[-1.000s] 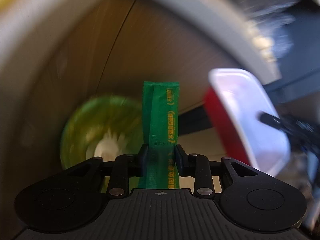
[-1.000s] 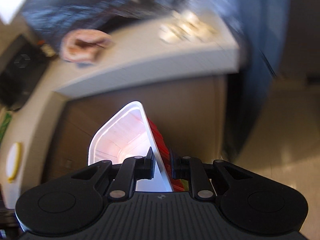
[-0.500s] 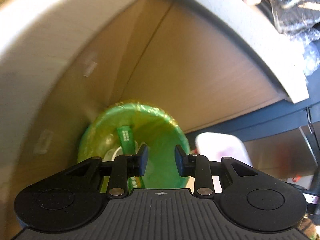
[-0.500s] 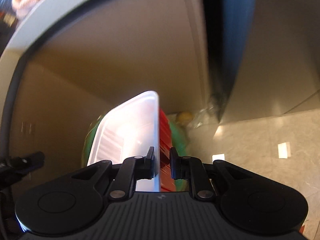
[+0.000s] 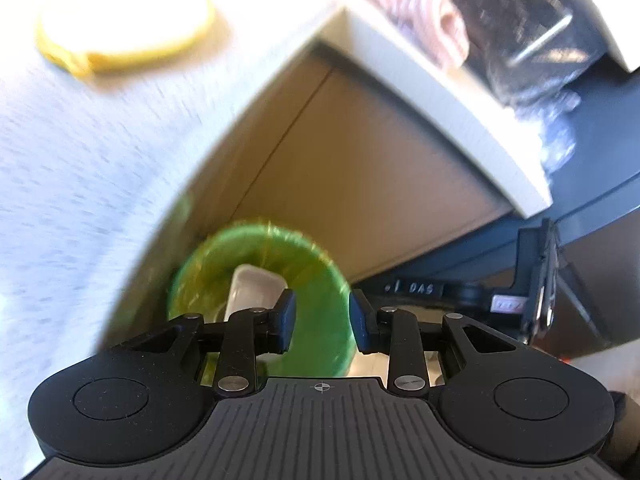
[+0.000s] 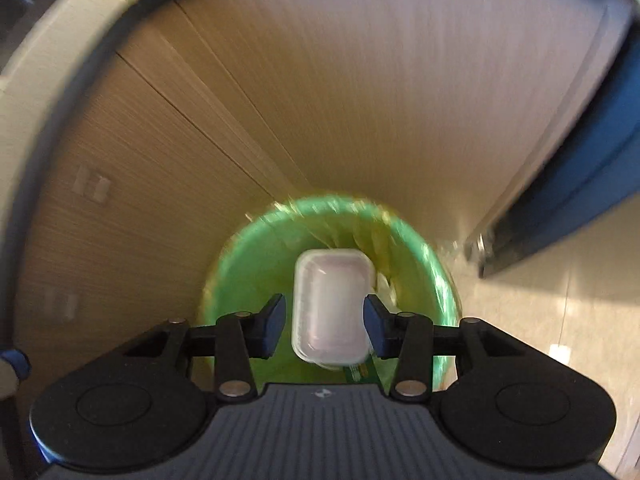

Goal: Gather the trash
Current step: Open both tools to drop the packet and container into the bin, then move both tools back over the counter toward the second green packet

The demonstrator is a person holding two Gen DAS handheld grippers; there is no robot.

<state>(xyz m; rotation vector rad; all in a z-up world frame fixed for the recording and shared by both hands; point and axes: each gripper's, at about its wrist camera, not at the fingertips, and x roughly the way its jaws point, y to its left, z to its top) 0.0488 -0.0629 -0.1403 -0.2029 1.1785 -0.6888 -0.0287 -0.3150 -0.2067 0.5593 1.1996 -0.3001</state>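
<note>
Down on the floor, tight against the wooden cabinet front (image 6: 168, 184), stands a green bin (image 6: 432, 280) with a thin green liner bunched over its rim. The right gripper (image 6: 324, 316) points steeply down over the mouth of that bin, and its jaws are opening; a white plastic tray (image 6: 332, 304) with rounded corners sits in the gap between them, open side up, and the pads look just clear of its sides, so it seems loose rather than pinched, already inside the ring of the bin. Under the near edge of the tray a bit of green printed wrapper (image 6: 360, 372) pokes out, too blurred to read. The left gripper (image 5: 322, 316) hangs a little to one side and higher, its jaws apart with nothing between them, only the bin's green rim (image 5: 320, 264) showing through the gap; from there the same white tray (image 5: 252, 288) shows standing in the bin behind the left finger. Above and to the left runs the pale countertop (image 5: 100, 184), with a round yellow-rimmed thing (image 5: 124, 32) lying on it, washed out by the light. At the far right a dark stand (image 5: 536, 280) rises off the floor, and a striped cloth (image 5: 404, 12) lies on the counter's far end
</note>
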